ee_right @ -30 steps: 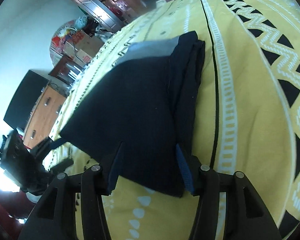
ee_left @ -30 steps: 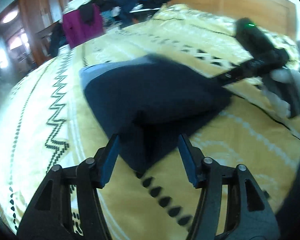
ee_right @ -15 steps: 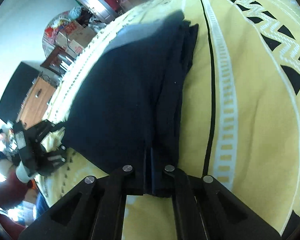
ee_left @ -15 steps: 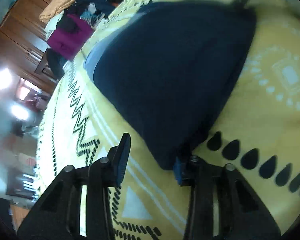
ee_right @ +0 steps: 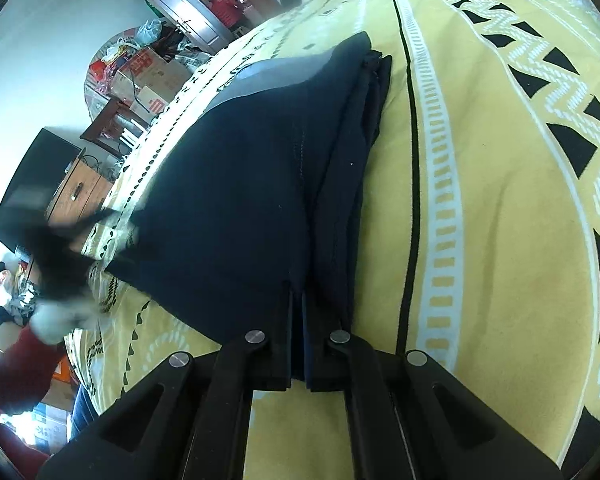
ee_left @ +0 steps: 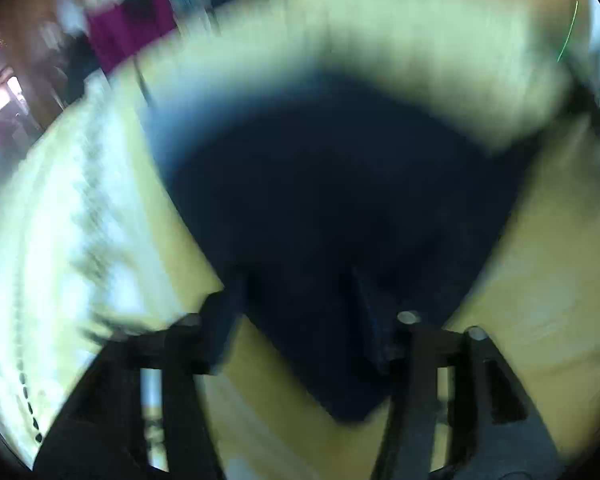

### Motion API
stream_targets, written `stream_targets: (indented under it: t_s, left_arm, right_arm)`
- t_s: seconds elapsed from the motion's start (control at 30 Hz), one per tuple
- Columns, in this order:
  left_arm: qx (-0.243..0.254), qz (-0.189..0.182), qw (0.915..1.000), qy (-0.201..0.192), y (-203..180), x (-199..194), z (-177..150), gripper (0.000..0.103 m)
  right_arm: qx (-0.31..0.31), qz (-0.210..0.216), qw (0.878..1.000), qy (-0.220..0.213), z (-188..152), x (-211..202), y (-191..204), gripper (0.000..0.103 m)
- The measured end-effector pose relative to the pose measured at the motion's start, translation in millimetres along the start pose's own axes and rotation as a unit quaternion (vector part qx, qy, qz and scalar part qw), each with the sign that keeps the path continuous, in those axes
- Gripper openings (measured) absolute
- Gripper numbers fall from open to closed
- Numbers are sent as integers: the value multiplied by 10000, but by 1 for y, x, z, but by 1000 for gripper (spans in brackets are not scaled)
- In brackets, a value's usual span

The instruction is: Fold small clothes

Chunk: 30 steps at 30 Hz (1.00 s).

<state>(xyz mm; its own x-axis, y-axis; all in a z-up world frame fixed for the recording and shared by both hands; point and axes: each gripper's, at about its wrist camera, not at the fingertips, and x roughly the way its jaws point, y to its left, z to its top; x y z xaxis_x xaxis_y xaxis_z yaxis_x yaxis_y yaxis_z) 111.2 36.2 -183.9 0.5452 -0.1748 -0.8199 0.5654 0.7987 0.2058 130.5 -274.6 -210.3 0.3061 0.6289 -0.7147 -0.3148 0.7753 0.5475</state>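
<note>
A folded dark navy garment (ee_right: pixel 240 200) with a grey band at its far end lies on the yellow patterned bed cover (ee_right: pixel 480 240). My right gripper (ee_right: pixel 298 296) is shut on the garment's near edge, its pads pressed together over the cloth. The left wrist view is smeared by motion. There the navy garment (ee_left: pixel 340 200) fills the middle, and one corner lies between the fingers of my left gripper (ee_left: pixel 296 280), whose jaws are opening. From the right wrist view, the left gripper (ee_right: pixel 56 252) is a dark blur at the garment's left corner.
A person's red sleeve (ee_right: pixel 16 368) reaches in at the lower left. Beyond the bed's left edge stand cardboard boxes (ee_right: pixel 148 76), a wooden cabinet (ee_right: pixel 80 192) and a dark screen (ee_right: pixel 32 184). A magenta garment (ee_left: pixel 128 36) lies at the far end.
My right gripper closed on the garment's near edge and has held it since. My left gripper swung toward the garment's corner, narrowed, then widened again; its view is now blurred.
</note>
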Motion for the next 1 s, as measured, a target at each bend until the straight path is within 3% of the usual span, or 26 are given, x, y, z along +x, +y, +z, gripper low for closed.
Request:
stream_targets:
  t_s: [0.07, 0.13, 0.17, 0.27, 0.37, 0.47, 0.5, 0.57, 0.6, 0.63, 0.67, 0.73, 0.8, 0.83, 0.9, 0.93, 1.0]
  left_arm:
    - [-344, -391, 9986, 66, 17, -11, 10, 65]
    - [-580, -618, 9962, -221, 29, -37, 11, 56]
    - [-697, -654, 9947, -385, 36, -49, 12, 55]
    - [-1158, -577, 9855, -1102, 69, -82, 27, 55]
    - [-1247, -298, 9807, -1477, 98, -72, 60, 56]
    - [-1041, -25, 9858, -1321, 103, -22, 98, 58]
    - [-993, 153, 9886, -1122, 100, -4, 101, 58]
    - [-1032, 200, 9944, 69, 101, 71, 97, 65]
    - [-1040, 118, 9945, 27, 103, 82, 91, 66]
    - [-1065, 96, 9943, -3, 106, 79, 93, 67]
    - [-1058, 77, 9943, 58, 109, 73, 95, 67]
    - [-977, 193, 9950, -98, 109, 56, 102, 53]
    - [-1214, 128, 9908, -586, 123, 40, 109, 51]
    - [-1362, 176, 9868, -857, 129, 30, 111, 53]
    - [-1500, 305, 9830, -1016, 138, 33, 125, 76]
    - [-1443, 374, 9856, -792, 138, 50, 130, 81]
    - [-1121, 594, 9913, 339, 130, 104, 120, 83]
  right_arm:
    - [-105, -118, 9998, 125, 4, 1, 6, 4]
    - [-383, -260, 9987, 200, 8, -10, 19, 18]
    - [-531, -306, 9980, 157, 13, -19, 27, 18]
    - [-831, -210, 9959, -277, 40, -48, 48, 20]
    - [-1110, -309, 9912, -645, 97, -37, 55, 24]
    - [-1089, -536, 9911, -545, 151, 8, 43, 25]
    - [-1103, -864, 9892, -435, 171, 34, 32, 26]
    - [-993, -1145, 9884, -73, 186, 70, 13, 22]
    - [-848, -1191, 9888, 286, 189, 96, -2, 18]
    - [-833, -1175, 9890, 339, 191, 102, -5, 18]
    - [-920, -1186, 9883, 255, 192, 101, -3, 18]
    - [-1173, -1295, 9842, 288, 196, 90, 11, 23]
    - [-1435, -1254, 9817, -65, 200, 65, 31, 25]
    - [-1521, -1186, 9809, -259, 201, 55, 41, 27]
    - [-1603, -1231, 9785, -414, 209, 56, 52, 40]
    - [-1581, -1300, 9783, -314, 213, 68, 50, 47]
    - [-1264, -1461, 9807, 316, 213, 107, 28, 48]
